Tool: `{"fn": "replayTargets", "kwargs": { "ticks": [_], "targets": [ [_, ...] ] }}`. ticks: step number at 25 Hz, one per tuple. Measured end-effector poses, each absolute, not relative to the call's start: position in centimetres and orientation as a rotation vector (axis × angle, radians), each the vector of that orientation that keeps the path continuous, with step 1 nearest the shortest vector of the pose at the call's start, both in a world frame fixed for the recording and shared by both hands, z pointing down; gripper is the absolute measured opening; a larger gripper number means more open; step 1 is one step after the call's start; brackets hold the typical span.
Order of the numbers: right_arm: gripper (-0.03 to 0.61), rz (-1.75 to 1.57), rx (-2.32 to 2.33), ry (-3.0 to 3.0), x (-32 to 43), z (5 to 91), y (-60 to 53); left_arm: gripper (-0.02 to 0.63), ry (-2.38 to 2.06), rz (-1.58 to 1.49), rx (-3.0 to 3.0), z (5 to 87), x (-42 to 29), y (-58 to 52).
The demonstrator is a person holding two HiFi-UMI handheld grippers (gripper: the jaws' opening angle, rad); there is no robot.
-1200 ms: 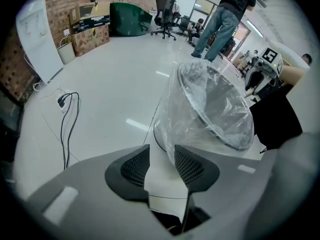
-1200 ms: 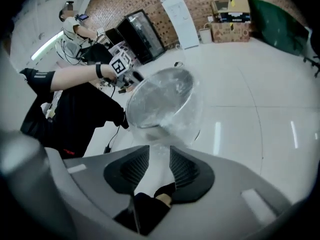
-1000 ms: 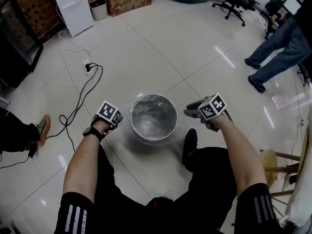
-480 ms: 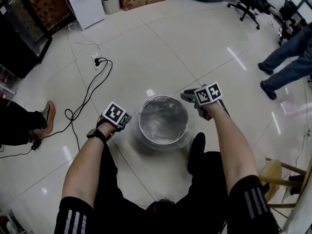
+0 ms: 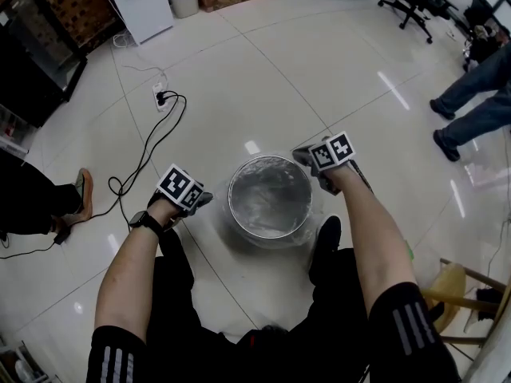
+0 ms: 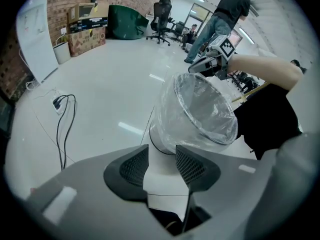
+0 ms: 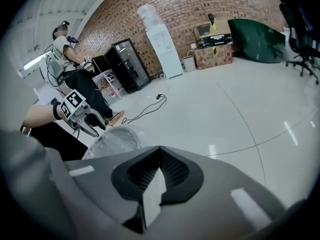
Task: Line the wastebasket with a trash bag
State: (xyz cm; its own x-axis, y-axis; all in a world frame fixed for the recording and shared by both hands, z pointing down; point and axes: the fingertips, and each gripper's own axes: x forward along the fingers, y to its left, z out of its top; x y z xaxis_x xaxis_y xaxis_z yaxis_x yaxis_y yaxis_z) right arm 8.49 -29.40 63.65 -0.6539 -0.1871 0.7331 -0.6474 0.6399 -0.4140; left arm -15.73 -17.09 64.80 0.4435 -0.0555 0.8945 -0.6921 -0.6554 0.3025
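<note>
A round white wastebasket (image 5: 270,196) stands on the tiled floor, and a clear trash bag (image 5: 307,222) lines it and drapes over its rim and outer wall. My left gripper (image 5: 198,200) is just left of the basket. In the left gripper view its jaws (image 6: 162,151) have just been opening; they stand apart with only the basket's wall (image 6: 162,134) showing through the gap, so it is open. My right gripper (image 5: 303,155) is at the rim's far right edge. Its jaws (image 7: 160,149) are shut, and I see no film between them. The bag (image 7: 112,140) lies just to their left.
A black cable and wall plug (image 5: 160,98) lie on the floor to the far left. One person's shoe (image 5: 80,191) is at the left, another person's legs (image 5: 471,102) are at the right. A wooden stool (image 5: 451,282) stands close on the right. My own shoe (image 5: 326,242) touches the basket's near side.
My right gripper has moved in from the right to the basket's far right rim, and its jaws have closed. The left gripper has stayed beside the basket.
</note>
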Motion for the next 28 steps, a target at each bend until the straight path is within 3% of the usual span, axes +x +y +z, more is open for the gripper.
{"fn": "replayTargets", "kwargs": {
  "ticks": [5,9,14,28],
  "targets": [
    [0.006,0.876,0.675,-2.166,8.2,64.1,-30.3,0.166,-0.422,1.274,2.093,64.3,-15.1,-13.9],
    [0.006,0.859,0.723,-2.128,9.1,64.8,-30.9,0.242,-0.244,1.447,2.247,64.8,-13.0,-11.2],
    [0.006,0.862,0.758,-2.088,10.0,65.9,-31.2,0.288,-0.259,1.573,2.439,65.2,-10.7,-11.7],
    [0.006,0.855,0.683,-1.931,11.5,70.1,-29.4,0.29,-0.307,1.631,2.377,69.3,-9.7,-13.4]
  ]
}}
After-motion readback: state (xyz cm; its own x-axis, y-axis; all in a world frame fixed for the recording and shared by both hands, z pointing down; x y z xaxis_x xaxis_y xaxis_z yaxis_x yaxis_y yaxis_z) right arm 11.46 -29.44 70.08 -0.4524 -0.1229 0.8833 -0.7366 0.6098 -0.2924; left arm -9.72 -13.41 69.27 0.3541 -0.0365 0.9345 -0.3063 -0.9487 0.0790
